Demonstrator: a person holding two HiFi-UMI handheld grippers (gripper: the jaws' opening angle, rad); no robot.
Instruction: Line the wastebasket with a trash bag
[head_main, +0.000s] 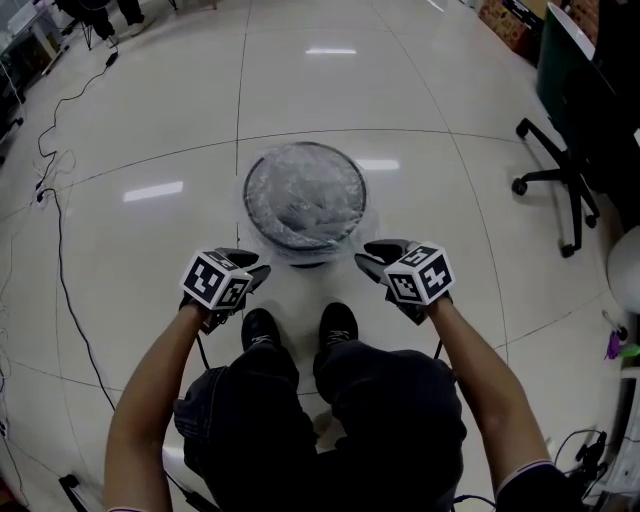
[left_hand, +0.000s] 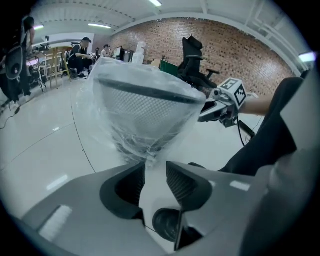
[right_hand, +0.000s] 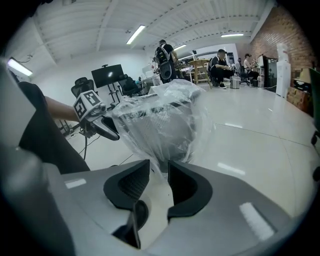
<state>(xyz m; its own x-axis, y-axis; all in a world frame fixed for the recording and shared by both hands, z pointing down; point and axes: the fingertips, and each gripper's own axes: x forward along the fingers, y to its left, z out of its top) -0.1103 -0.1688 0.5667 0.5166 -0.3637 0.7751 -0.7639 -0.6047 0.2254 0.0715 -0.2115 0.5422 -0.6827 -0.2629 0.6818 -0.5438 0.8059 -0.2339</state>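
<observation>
Loosely, crinkly clear trash bag (head_main: 305, 205) cloaks round mesh wastebasket (left_hand: 142, 107); left tongs (left_hand: 155, 166), right tongs (right_hand: 159, 167) gape.

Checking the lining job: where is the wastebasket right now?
Head view, centre: the wastebasket stands on the floor ahead of the person's shoes, between and beyond the left hand-held gripper and the right hand-held gripper.
</observation>
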